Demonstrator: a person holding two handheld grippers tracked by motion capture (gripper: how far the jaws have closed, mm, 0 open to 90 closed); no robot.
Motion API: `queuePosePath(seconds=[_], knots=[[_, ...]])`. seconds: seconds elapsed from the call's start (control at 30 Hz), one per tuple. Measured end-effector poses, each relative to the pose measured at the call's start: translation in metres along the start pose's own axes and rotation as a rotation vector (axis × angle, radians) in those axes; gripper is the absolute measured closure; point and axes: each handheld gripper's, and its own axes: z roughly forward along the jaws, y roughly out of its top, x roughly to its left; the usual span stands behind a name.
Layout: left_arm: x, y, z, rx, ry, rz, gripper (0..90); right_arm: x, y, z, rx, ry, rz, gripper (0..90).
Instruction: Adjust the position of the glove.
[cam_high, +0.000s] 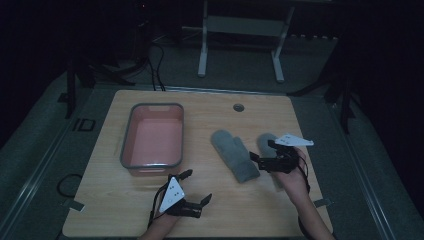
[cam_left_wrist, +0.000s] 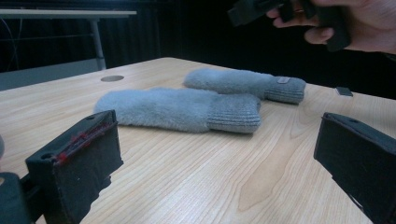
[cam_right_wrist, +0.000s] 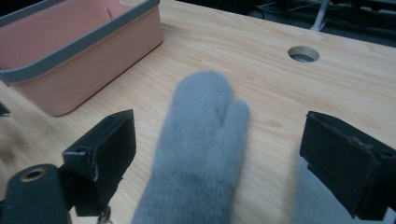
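With your right gripper hanging wide open over the near mitten beside the bin, drop straight down and pinch mid-cuff, while the left gripper, also wide, waits.

text: none legible | mitten tag: too small to read

open tabletop beside mittens

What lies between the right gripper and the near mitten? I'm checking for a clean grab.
Nothing visible. The right gripper, jaws open, points at the grey mitten, with bare table around it and the pink bin off to one side.
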Motion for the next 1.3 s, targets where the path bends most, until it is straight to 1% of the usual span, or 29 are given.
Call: queuePosePath(seconds=[0.03,0.07,0.1,0.17,0.2,0.27,0.3,0.37,0.4,0.47,0.5,0.57,0.6,0.63,0.7,0.73,0.77,0.83,0.93,1.03,1.1,1.17,1.23,1.27,1.3], knots=[[0.000,0.000,0.000,0.000,0.000,0.000,0.7,0.002,0.001,0.004,0.004,0.001,-0.003,10.4],[0.000,0.000,0.000,0.000,0.000,-0.001,0.7,0.003,0.002,0.009,0.022,0.012,-0.008,10.4],[0.000,0.000,0.000,0.000,-0.001,-0.002,0.7,0.005,0.003,0.015,0.025,-0.003,-0.014,10.4],[0.000,0.000,0.000,0.001,-0.004,-0.004,0.8,0.007,0.005,0.023,0.044,0.011,-0.024,10.6],[0.000,0.000,0.000,0.002,-0.005,-0.005,0.7,0.007,0.005,0.027,0.050,0.005,-0.032,14.0],[0.000,0.000,0.000,0.001,-0.007,-0.006,0.7,0.007,0.006,0.037,0.069,0.003,-0.041,15.8],[0.000,0.000,0.000,0.001,-0.007,-0.006,0.7,0.007,0.006,0.037,0.069,0.003,-0.041,15.8],[0.000,0.000,0.000,0.002,-0.009,-0.006,0.7,0.006,0.005,0.052,0.099,0.013,-0.039,21.4],[0.001,0.000,0.000,0.002,-0.010,-0.006,0.7,0.006,0.005,0.057,0.109,0.016,-0.039,22.9],[0.001,0.000,0.000,0.002,-0.011,-0.008,0.7,0.008,0.004,0.068,0.127,0.013,-0.054,25.4],[0.001,0.000,0.000,0.002,-0.011,-0.009,0.7,0.009,0.003,0.074,0.138,0.014,-0.064,28.1],[0.001,0.000,0.000,0.002,-0.012,-0.014,0.7,0.010,0.001,0.082,0.145,0.014,-0.077,29.6],[0.001,0.000,0.000,0.002,-0.013,-0.014,0.8,0.010,0.000,0.087,0.155,0.012,-0.090,32.9],[0.001,0.000,0.000,0.002,-0.014,-0.013,0.8,0.010,-0.001,0.091,0.162,0.021,-0.092,34.5],[0.001,0.000,0.000,0.003,-0.016,-0.009,0.7,0.009,-0.003,0.100,0.186,0.027,-0.098,35.4],[0.001,0.000,0.000,0.003,-0.017,-0.012,0.7,0.009,-0.005,0.104,0.202,0.026,-0.103,38.0],[0.001,0.000,0.000,0.003,-0.016,-0.013,0.7,0.009,-0.006,0.108,0.211,0.019,-0.110,38.3],[0.001,0.000,0.000,0.003,-0.017,-0.013,0.7,0.009,-0.009,0.115,0.240,0.021,-0.114,39.8],[0.001,0.000,0.000,0.003,-0.017,-0.013,0.7,0.009,-0.014,0.124,0.276,0.010,-0.120,41.0],[0.001,0.000,0.000,0.003,-0.017,-0.016,0.8,0.013,-0.016,0.128,0.305,0.004,-0.137,40.8],[0.001,0.000,0.000,0.002,-0.017,-0.016,0.7,0.014,-0.017,0.130,0.313,0.000,-0.138,40.5],[0.001,0.000,0.000,0.003,-0.017,-0.015,0.7,0.013,-0.017,0.129,0.316,0.013,-0.152,41.2],[0.001,0.000,0.000,0.003,-0.017,-0.013,0.7,0.011,-0.018,0.128,0.314,0.027,-0.154,47.8],[0.001,0.000,0.000,0.003,-0.017,-0.014,0.8,0.011,-0.019,0.128,0.310,0.020,-0.156,51.7],[0.001,0.000,0.000,0.003,-0.017,-0.014,0.8,0.013,-0.019,0.127,0.307,0.008,-0.145,56.2]])
